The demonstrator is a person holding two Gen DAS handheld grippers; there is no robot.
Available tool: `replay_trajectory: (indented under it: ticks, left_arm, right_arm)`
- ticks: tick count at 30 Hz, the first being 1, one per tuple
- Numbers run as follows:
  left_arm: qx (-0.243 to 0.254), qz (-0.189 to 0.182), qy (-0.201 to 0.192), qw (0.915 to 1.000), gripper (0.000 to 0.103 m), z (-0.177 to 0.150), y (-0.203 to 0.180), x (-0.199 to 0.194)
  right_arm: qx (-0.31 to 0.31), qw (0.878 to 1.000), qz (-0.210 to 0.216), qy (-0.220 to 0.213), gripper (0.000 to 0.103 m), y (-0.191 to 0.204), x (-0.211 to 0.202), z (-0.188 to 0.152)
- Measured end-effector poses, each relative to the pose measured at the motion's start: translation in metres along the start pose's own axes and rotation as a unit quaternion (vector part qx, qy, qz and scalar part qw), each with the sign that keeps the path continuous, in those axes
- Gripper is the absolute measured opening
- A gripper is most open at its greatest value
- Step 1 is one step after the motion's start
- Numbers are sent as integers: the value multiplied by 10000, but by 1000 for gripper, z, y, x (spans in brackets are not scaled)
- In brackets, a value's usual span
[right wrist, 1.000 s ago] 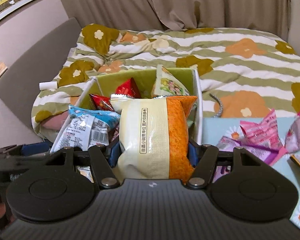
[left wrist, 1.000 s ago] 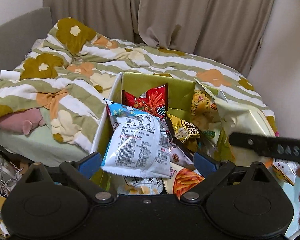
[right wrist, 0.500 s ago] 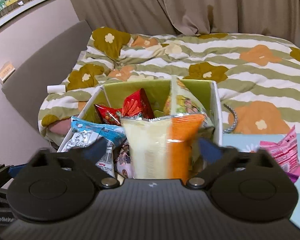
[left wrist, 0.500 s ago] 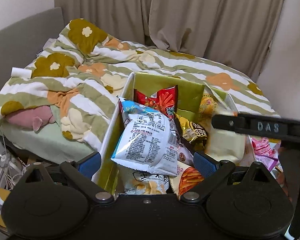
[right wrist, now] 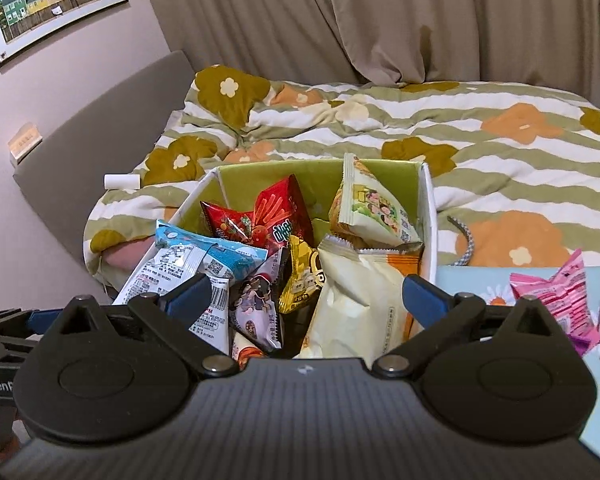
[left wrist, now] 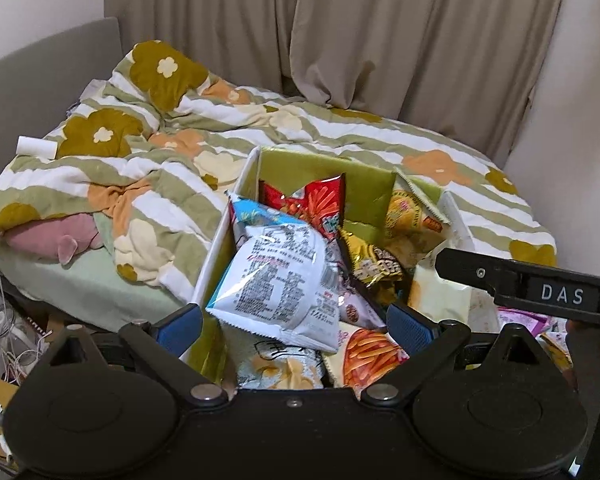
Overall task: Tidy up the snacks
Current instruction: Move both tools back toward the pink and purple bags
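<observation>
A cardboard box [right wrist: 428, 216], green inside, stands at the bed's edge with several snack bags in it. A cream-and-orange bag [right wrist: 356, 300] lies loose at its near right, under my right gripper [right wrist: 306, 296], which is open and touches nothing. A red bag [right wrist: 272, 220], a yellow bag [right wrist: 304, 276] and a pale bag [right wrist: 372, 208] lie behind it. My left gripper [left wrist: 294, 322] hangs open over the box [left wrist: 224, 240]. A white-and-blue bag [left wrist: 280, 276] lies between its pads, untouched. The right gripper's black finger [left wrist: 464, 264] reaches in from the right.
A flowered quilt [right wrist: 420, 132] covers the bed behind the box, with curtains beyond. Pink packets [right wrist: 556, 296] lie on a light blue surface [right wrist: 472, 280] to the right. A pink plush [left wrist: 56, 236] and a white roll [left wrist: 36, 146] lie at the left.
My right gripper opened and let go of the cream-and-orange bag, which dropped into the box. The left gripper stayed put.
</observation>
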State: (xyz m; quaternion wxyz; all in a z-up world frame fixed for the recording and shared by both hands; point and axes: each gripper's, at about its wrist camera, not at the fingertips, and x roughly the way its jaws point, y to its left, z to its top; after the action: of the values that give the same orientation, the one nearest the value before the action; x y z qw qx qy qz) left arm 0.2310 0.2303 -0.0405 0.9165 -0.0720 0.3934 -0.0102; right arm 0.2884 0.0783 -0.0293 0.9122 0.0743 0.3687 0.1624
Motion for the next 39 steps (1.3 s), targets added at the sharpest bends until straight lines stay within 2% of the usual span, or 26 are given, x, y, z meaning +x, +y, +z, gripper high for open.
replay_trajectory:
  ticks: [6, 11, 17, 22, 30, 39]
  left_arm:
    - [258, -267, -212, 9991, 100, 3, -13, -12]
    - [537, -706, -351, 9954, 100, 6, -29, -21]
    - [897, -1125, -555, 9880, 100, 3, -63, -32]
    - [973, -1396, -512, 9841, 100, 2, -97, -32]
    - [1011, -1361, -419, 9846, 100, -7, -171, -16]
    - [1128, -984, -40, 9887, 100, -27, -247, 27]
  right_arm:
    - [0, 9994, -162, -305, 103, 2, -25, 0]
    - [-54, 9976, -516, -460, 103, -2, -53, -1]
    - [360, 9928, -924, -668, 103, -33, -99, -7]
    - [667, 9873, -1195, -809, 103, -74, -136, -12]
    - [1027, 9823, -1363, -771, 103, -162, -164, -12]
    - [1202, 9808, -1493, -351, 103, -256, -165, -20]
